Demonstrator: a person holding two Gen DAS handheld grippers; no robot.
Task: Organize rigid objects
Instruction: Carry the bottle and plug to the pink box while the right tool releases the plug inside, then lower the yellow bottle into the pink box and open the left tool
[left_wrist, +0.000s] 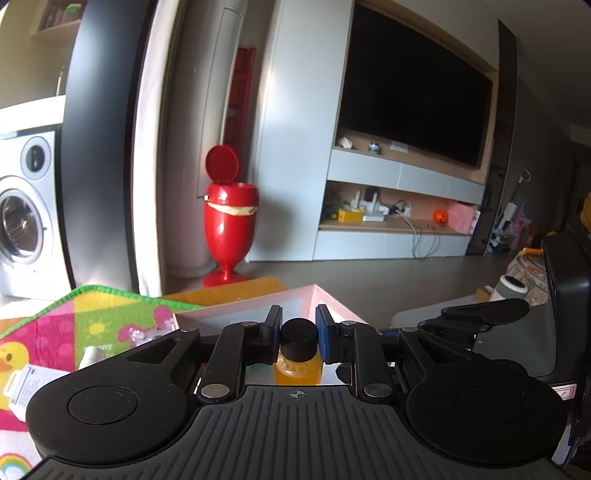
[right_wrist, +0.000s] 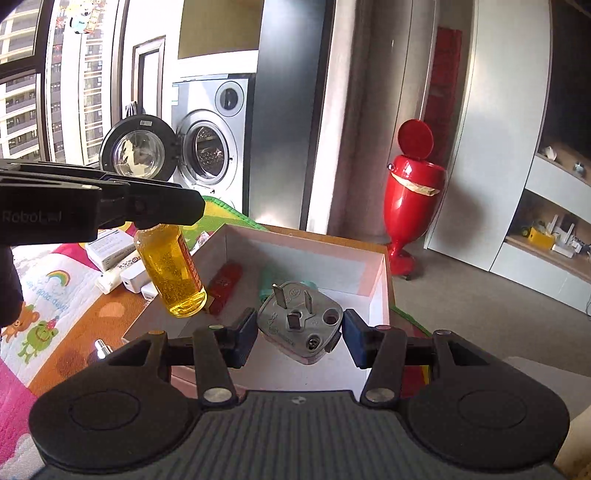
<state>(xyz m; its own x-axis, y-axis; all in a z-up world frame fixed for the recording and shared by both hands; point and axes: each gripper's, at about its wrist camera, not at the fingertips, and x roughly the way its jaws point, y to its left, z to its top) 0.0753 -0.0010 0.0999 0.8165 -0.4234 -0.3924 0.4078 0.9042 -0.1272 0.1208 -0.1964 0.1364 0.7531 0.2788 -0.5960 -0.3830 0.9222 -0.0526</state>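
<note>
Left gripper (left_wrist: 298, 334) clamps the clear, black-capped bottle of yellow liquid (right_wrist: 171, 271) above the pink-rimmed white box (right_wrist: 384, 280); right gripper (right_wrist: 300, 334) pinches a grey three-pin plug (right_wrist: 297, 325).

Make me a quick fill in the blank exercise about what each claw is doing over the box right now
1. The left claw is clamped on the black cap of a bottle filled with ____ liquid.
2. The grey plug between the right claw's fingers has ____ flat prongs.
3. Inside the box, beside the bottle, lies a ____ rectangular item.

Missing words: yellow; three; red
</note>
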